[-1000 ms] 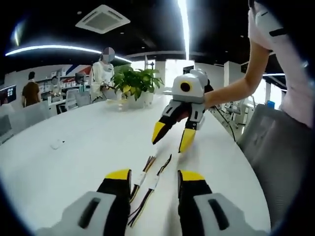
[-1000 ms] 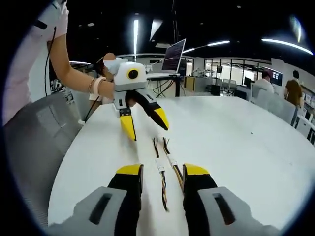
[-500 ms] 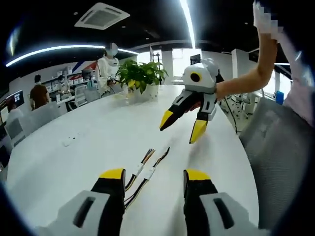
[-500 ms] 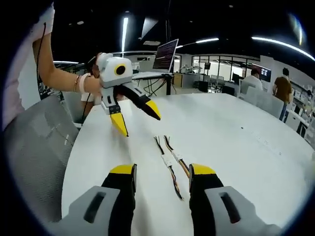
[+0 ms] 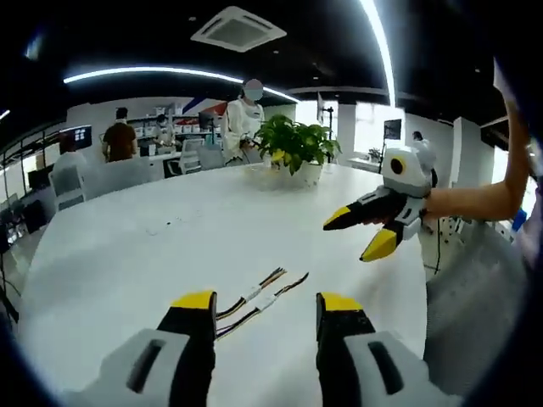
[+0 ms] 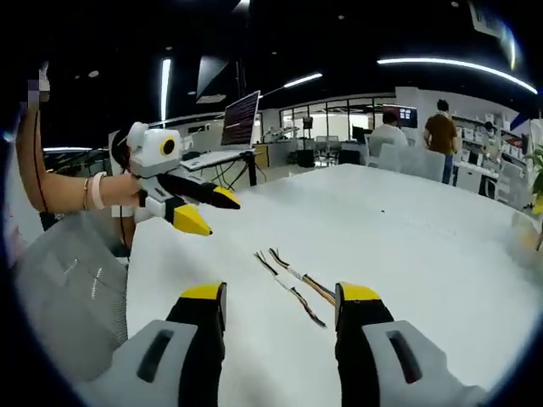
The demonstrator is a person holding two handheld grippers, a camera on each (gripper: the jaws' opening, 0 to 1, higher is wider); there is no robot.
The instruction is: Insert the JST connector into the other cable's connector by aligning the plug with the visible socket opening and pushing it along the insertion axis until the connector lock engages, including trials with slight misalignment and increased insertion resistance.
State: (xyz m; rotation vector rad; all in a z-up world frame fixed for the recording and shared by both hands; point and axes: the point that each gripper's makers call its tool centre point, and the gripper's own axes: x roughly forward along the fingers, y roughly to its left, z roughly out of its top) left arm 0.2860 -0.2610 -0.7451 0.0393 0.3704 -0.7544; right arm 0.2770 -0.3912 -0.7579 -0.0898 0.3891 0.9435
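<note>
- White, glossy round surface (image 5: 127,246), with two thin multicoloured cables lying side by side near the middle.
- Left hand-held gripper (image 5: 264,310), yellow-tipped jaws spread wide, nothing between them, hovering just short of the cables.
- Left cable (image 5: 246,299) and right cable (image 5: 273,300), each with a small white JST connector partway along, resting flat and close together, not yet mated as far as can be told.
- Right hand-held gripper (image 6: 281,303), jaws likewise wide apart and holding nothing, facing the same pair, seen here as cable (image 6: 282,285) and cable (image 6: 299,279).
- Opposite gripper in mid-air on each view's far side, (image 5: 358,235) and (image 6: 209,212), well clear of the cables.
- Likely very light and limp: wires apt to flex and slide on the slick top; small plastic housings likely rigid but delicate.
- Best hold judged to be the white housing itself, pinched across its flat sides, not the wires, to keep plug and socket in line.
- Potted plant (image 5: 293,148) and people beyond, far off.
</note>
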